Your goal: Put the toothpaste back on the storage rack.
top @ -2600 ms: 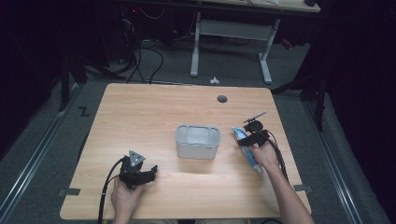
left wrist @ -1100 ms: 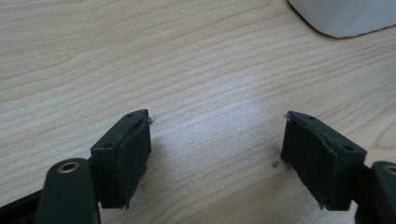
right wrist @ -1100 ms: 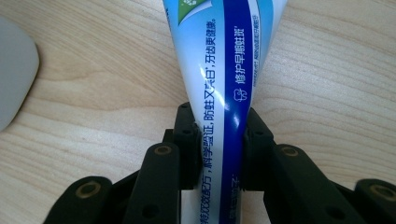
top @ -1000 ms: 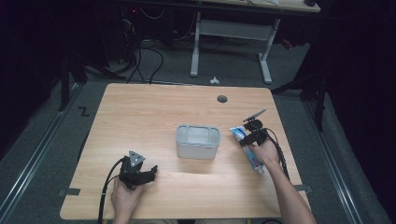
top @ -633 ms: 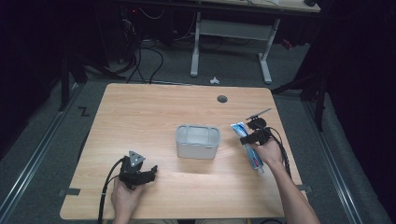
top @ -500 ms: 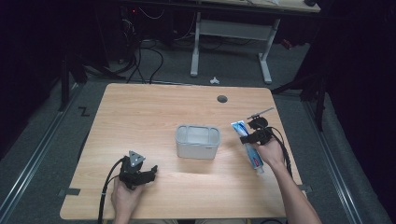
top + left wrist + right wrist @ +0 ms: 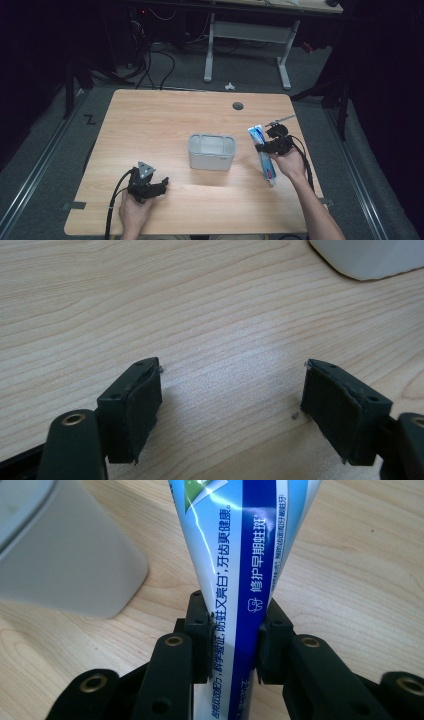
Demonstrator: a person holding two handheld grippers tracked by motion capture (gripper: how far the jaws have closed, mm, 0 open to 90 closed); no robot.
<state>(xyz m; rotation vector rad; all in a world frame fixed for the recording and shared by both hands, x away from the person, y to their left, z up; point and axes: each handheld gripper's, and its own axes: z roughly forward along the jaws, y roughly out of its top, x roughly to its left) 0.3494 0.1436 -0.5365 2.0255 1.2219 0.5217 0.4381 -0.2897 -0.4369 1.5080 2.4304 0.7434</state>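
A blue and white toothpaste tube (image 7: 262, 152) (image 7: 240, 575) is clamped between the jaws of my right gripper (image 7: 264, 146) (image 7: 234, 640), lifted a little off the wooden table at the right. A grey open-topped bin (image 7: 211, 151) stands at the table's middle, just left of the tube; its wall (image 7: 55, 560) fills the upper left of the right gripper view. My left gripper (image 7: 159, 185) (image 7: 230, 410) rests near the front left of the table, jaws wide apart with bare wood between them.
The wooden table (image 7: 150, 125) has a round cable hole (image 7: 238, 106) near its far edge. A corner of the bin (image 7: 365, 257) appears at the top right of the left gripper view. Beyond the table are a desk frame (image 7: 245, 35) and cables on the floor.
My right gripper has risen slightly with the toothpaste tube and shifted a little toward the far side. The left gripper has stayed where it was.
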